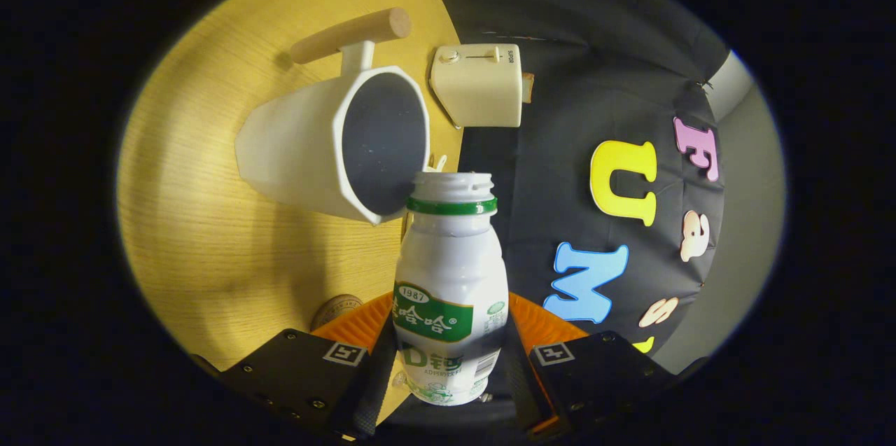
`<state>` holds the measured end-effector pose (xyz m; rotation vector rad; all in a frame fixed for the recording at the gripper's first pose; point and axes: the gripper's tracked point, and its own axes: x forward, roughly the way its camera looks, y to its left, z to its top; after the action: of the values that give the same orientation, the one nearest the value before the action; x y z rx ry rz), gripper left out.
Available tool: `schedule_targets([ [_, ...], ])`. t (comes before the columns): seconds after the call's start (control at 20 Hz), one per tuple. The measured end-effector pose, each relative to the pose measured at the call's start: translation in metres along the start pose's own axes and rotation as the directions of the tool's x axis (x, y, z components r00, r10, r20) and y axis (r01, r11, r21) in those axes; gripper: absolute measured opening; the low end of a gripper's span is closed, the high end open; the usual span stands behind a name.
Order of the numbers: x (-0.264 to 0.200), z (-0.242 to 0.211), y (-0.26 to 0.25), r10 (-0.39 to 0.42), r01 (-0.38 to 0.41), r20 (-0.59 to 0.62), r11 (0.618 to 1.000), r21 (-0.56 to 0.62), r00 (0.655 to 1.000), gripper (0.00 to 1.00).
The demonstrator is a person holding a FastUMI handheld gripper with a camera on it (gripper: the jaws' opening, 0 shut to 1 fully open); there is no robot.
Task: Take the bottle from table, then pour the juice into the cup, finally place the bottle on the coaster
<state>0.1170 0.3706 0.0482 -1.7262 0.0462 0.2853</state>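
Item 1, tool [448, 369]: fingers clamped on either flank of the bottle's lower body, holding it firmly; whole view rolled, so the tool is tipped toward a pour.

Item 2, bottle [451, 285]: white plastic, green neck ring, cap off, held between the fingers with its open mouth pointing away from the tool and touching or just short of the cup's rim; which, cannot be told.

Item 3, cup [329, 145]: white, faceted, dark inside, wooden handle [350, 34]; stands on the bench just beyond the bottle, to the left.

Item 4, coaster [336, 307]: round, brownish, partly hidden behind the left finger, near the tool.

Item 5, toaster [479, 85]: cream, far side, right of the cup.

Risk: mouth sits at the rim's near edge, so juice could run down outside the cup; bumping the rim could shove the cup.

Surface: pale wood-grain bench [210, 243], bare around the cup. Room: black cloth booth wall [560, 103] to the right.
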Motion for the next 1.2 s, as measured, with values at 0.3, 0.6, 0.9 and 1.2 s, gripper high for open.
schedule_targets([
  [0.3,-0.002,-0.003,-0.011,-0.013,0.012,-0.012,0.998,-0.066,1.000,0.72],
  [0.6,-0.004,-0.002,-0.022,-0.029,0.027,-0.020,0.993,-0.113,0.999,0.72],
  [0.9,-0.005,-0.001,-0.024,-0.028,0.025,-0.020,0.991,-0.134,0.999,0.72],
  [1.2,-0.005,-0.001,-0.027,-0.033,0.029,-0.021,0.989,-0.144,0.999,0.72],
])
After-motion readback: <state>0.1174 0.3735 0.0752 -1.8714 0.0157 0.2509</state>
